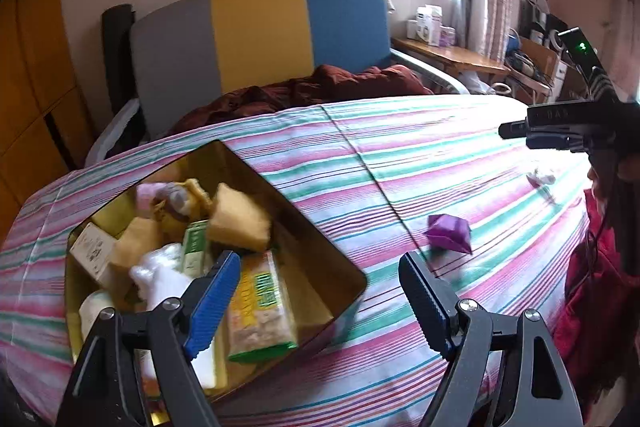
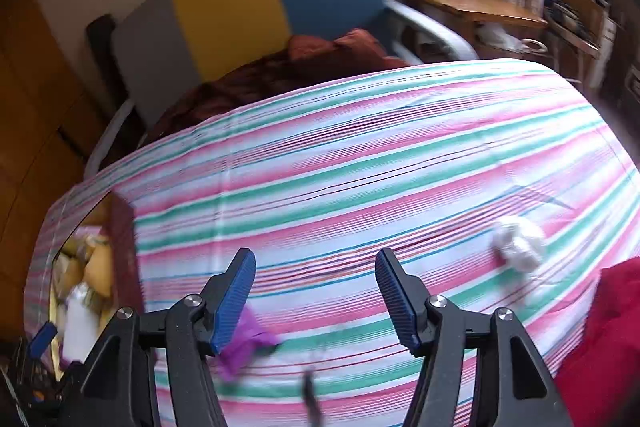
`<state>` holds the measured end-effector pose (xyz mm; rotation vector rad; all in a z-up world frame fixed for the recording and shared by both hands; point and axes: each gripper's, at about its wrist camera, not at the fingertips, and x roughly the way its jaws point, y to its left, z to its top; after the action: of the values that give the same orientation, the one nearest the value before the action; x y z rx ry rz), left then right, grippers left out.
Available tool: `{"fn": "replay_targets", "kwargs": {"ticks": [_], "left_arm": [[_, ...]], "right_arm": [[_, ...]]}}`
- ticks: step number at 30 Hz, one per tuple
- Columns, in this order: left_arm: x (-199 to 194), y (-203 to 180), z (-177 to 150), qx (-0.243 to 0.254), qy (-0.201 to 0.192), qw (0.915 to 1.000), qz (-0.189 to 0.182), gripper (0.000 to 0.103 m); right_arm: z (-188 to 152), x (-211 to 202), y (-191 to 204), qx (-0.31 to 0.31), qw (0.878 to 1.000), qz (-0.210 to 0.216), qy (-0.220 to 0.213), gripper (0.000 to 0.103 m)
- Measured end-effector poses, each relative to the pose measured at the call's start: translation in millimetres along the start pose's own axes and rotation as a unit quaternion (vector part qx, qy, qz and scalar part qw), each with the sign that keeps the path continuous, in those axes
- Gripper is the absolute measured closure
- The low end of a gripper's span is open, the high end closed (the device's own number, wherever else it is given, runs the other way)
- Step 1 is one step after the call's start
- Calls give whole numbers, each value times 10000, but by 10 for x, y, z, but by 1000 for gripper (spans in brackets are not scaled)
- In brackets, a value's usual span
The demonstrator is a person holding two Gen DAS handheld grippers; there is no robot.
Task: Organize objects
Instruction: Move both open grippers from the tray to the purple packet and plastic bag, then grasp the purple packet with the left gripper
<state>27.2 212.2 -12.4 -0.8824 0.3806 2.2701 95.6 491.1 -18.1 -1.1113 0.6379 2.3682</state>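
Note:
A gold-lined box sits on the striped bedsheet, filled with several items: a yellow sponge, a snack packet, cartons and white wads. My left gripper hangs open above the box's right corner, with nothing between its fingers. A purple folded paper piece lies on the sheet to the right of the box. In the right wrist view my right gripper is open and empty over the sheet; the purple piece lies just under its left finger. A white crumpled wad rests further right.
The box shows at the left edge of the right wrist view. A dark red blanket lies at the head of the bed before a grey, yellow and blue headboard. A red sleeve fills the lower right. A wooden desk stands by the window.

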Motion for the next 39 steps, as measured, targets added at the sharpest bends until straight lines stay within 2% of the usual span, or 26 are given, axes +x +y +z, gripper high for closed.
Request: {"fn": "replay_targets", "kwargs": {"ticks": [6,10,12,18,22,27,31,34,35,36,38,39], "left_arm": [[128,-256,81,266,82,9994,-188,21],[222,-411,128,406,165,9986,-287,21],[266,-485,145,463,205,9981,-347,20],[447,-684,178,543,441,9956,-624,20],[591,-840,193,574,616,9922,-915,20],[802,-1017,215,756,802,9891,-976,18],[1036,-1180,279,1036,902,9862,-922,14],[1217,-1258,291,1196,1020,9829,-958,15],[1250,-1274,286,1234,1038,9821,-970,20],[1298,-1289,273,1278,1085,9807,-1003,36],[1410,-1289,227,1273,1309,9763,-1164,54],[1437,-1267,197,1197,1340,9763,-1207,53]], "right_arm": [[65,43,-540,658,9970,-375,-185,40],[23,100,-850,1253,9912,-375,-214,40],[6,135,-977,1580,9871,-226,-137,40],[-31,126,-1155,2018,9793,-122,-109,40],[-34,152,-1164,2056,9786,-95,-38,40],[-51,174,-1170,2074,9782,-77,38,40],[-86,105,-1322,2517,9677,-18,-157,40],[-148,30,-1528,3087,9503,64,-392,40],[-164,24,-1573,3226,9455,81,-435,40],[-188,13,-1632,3411,9388,92,-477,40],[-209,15,-1703,3614,9310,64,-515,40],[-223,17,-1736,3706,9273,19,-519,40]]}}
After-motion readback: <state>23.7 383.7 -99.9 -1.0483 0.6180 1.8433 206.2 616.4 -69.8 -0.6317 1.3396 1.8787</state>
